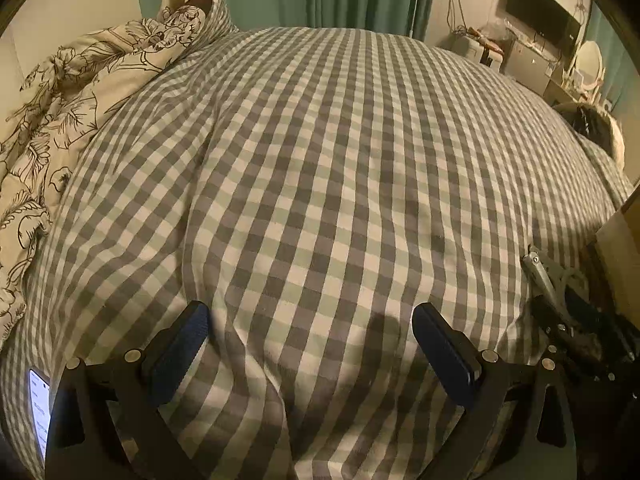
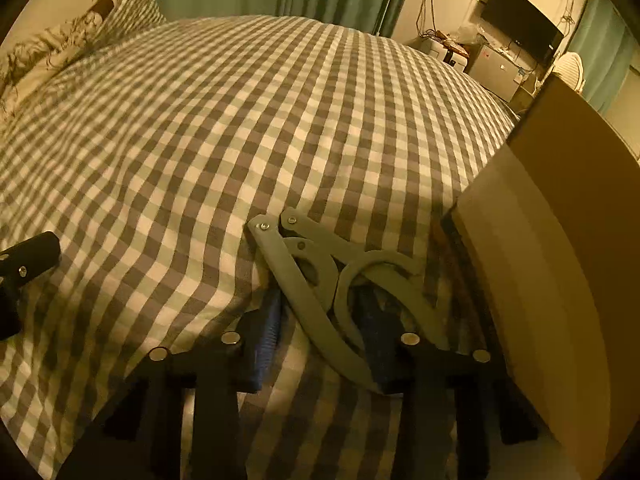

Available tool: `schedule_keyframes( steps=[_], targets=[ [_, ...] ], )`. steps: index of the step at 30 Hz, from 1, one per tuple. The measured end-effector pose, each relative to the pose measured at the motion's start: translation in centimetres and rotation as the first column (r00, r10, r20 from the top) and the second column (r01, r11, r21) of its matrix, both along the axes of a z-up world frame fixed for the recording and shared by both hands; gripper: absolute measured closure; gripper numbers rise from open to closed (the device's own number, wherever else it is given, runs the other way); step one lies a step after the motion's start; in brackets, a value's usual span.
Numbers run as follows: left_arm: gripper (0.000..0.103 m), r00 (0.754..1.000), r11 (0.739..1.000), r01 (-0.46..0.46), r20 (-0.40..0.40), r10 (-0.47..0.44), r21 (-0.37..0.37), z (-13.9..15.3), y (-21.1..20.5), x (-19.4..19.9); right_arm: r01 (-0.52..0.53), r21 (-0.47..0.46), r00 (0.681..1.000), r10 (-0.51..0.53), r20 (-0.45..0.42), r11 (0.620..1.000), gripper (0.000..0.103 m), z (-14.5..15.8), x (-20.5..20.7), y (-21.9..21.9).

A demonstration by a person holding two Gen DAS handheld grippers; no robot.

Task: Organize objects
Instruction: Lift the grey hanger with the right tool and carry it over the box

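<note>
A grey folding plastic hanger (image 2: 320,280) lies between the fingers of my right gripper (image 2: 324,328), low over the checked bedspread (image 2: 240,120). The jaws are closed against it. In the left wrist view the hanger (image 1: 540,276) and the right gripper (image 1: 576,320) show at the right edge. My left gripper (image 1: 310,340) is open and empty just above the bedspread (image 1: 320,160); its black finger tip (image 2: 32,252) shows at the left of the right wrist view.
A cardboard box (image 2: 560,260) stands close on the right of the hanger. A floral quilt (image 1: 60,120) is bunched at the far left. A lit phone (image 1: 40,412) lies at the lower left. A dark bundle (image 1: 596,128) lies at the bed's far right. Beyond the bed are green curtains, a TV and a cabinet.
</note>
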State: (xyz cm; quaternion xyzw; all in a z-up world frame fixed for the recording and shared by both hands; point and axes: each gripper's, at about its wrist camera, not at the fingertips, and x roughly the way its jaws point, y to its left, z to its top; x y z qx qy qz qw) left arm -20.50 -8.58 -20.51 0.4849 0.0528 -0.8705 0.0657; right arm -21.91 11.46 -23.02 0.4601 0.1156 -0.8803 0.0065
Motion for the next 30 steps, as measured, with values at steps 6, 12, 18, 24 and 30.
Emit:
schedule_keyframes(
  steps=[6, 12, 18, 24, 30],
  targets=[
    [0.000, 0.998, 0.998, -0.056, -0.042, 0.056, 0.002, 1.6, -0.3, 1.2, -0.014, -0.005, 0.999, 0.014, -0.041, 1.000, 0.076, 2.8, 2.0, -0.6],
    [0.000, 0.990, 0.997, -0.055, -0.129, 0.061, 0.054, 4.7, 0.4, 3.8, -0.025, -0.139, 0.990, 0.006, -0.137, 0.990, 0.076, 7.8, 5.1, 0.9],
    [0.000, 0.985, 0.993, -0.025, -0.167, 0.045, 0.119, 7.9, 2.0, 6.4, -0.037, -0.261, 0.985, -0.009, -0.175, 0.965, 0.076, 11.7, 7.9, 2.8],
    [0.000, 0.965, 0.997, 0.071, -0.253, -0.063, 0.023, 13.4, 6.6, 9.6, -0.086, -0.301, 0.968, 0.008, -0.252, 0.950, 0.076, 16.1, 11.7, 4.4],
    [0.000, 0.925, 0.989, 0.142, -0.351, -0.148, -0.043, 19.4, 11.0, 11.1, -0.092, -0.366, 0.932, -0.049, -0.359, 0.926, 0.076, 22.7, 14.8, 8.9]
  ],
)
